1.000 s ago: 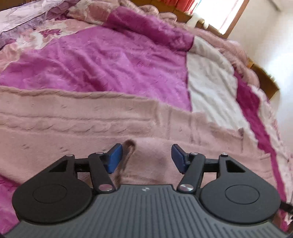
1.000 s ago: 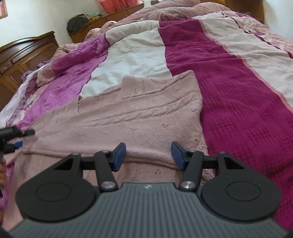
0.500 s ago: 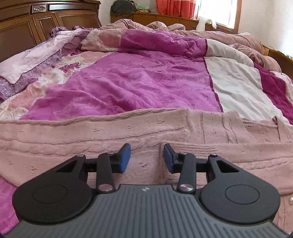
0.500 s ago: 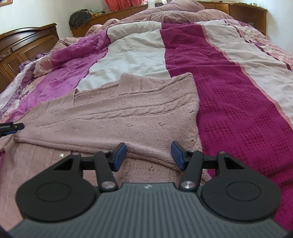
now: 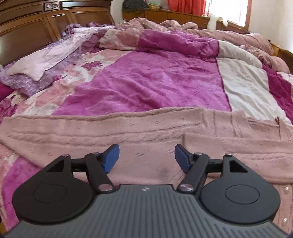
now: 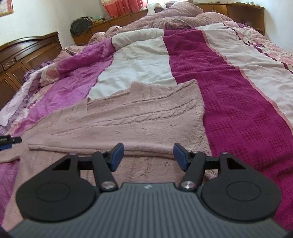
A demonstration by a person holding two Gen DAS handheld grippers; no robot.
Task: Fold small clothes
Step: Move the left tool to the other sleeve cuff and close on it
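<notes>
2 tools [image 5: 146, 157] [image 6: 147, 155] spread over pink cardigan [image 6: 128, 117]; no legible writing.

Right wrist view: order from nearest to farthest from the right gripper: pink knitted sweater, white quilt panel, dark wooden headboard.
From the right gripper:
1. Pink knitted sweater, directly ahead and beneath.
2. White quilt panel, beyond the sweater, centre.
3. Dark wooden headboard, far left.

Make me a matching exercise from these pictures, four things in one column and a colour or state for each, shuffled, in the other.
Column one:
1. knitted cardigan
2. left gripper
3. curtains
4. headboard

Column two:
A. brown wood
B. dusty pink, lying partly folded on the bed
C. orange-red
D. open, blue fingers apart, holding nothing

Pairs: 1-B, 2-D, 3-C, 4-A
</notes>
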